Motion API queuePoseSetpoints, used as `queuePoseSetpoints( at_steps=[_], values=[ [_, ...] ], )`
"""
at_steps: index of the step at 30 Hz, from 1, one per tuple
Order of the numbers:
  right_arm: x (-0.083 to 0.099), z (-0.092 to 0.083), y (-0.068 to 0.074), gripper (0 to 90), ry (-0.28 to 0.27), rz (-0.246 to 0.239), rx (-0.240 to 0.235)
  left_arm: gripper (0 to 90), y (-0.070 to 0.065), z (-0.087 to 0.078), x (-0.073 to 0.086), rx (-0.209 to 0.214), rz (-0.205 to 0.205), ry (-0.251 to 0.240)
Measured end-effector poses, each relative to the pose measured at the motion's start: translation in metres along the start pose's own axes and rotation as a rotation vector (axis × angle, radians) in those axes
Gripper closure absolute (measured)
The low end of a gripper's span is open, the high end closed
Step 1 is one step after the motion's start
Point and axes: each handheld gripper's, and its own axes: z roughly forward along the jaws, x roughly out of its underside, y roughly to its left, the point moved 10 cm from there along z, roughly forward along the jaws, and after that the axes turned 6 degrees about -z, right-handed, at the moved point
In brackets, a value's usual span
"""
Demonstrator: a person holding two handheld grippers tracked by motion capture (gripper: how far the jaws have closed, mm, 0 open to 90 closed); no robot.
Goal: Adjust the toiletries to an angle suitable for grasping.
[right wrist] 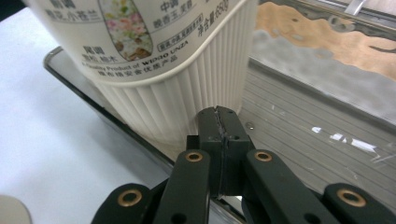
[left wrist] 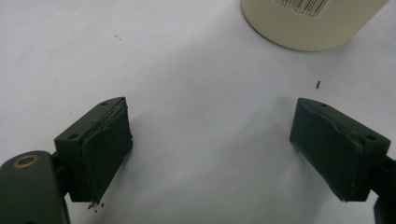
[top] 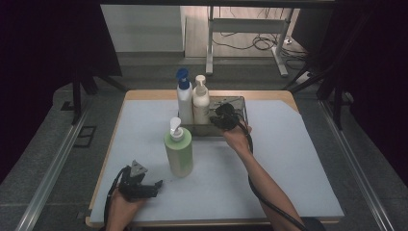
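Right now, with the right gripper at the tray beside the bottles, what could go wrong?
1. The right gripper, shut with nothing between its jaws, sits close against the ribbed base of the cream bottle; a nudge might tip it into the blue-capped bottle next to it.
2. The cable trailing under the right forearm could drag across the table.
3. The open left gripper rests near the green bottle; a careless sweep may topple it.

Grey floor [top: 57, 144], dark curtains [top: 48, 43], metal desk frame [top: 248, 24] behind.

Three pump bottles: green [top: 179, 153], blue-capped [top: 184, 100], cream [top: 201, 102]. One tray [top: 240, 103]. Two claws.
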Motion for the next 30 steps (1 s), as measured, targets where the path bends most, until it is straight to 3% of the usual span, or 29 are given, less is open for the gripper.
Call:
queuePoseSetpoints(
  at_steps=[16, 22, 30],
  values=[
    [0.000, 0.000, 0.006, 88.8, 0.000, -0.005, -0.012, 12.2, 0.000, 0.000, 0.000, 0.000, 0.000, 0.000],
    [-0.001, -0.008, -0.001, 77.0, -0.020, -0.013, -0.003, 12.2, 0.000, 0.000, 0.000, 0.001, -0.002, 0.000],
    [-0.003, -0.024, 0.003, 57.7, -0.044, -0.032, -0.017, 12.2, 0.000, 0.000, 0.000, 0.001, -0.002, 0.000]
  ],
)
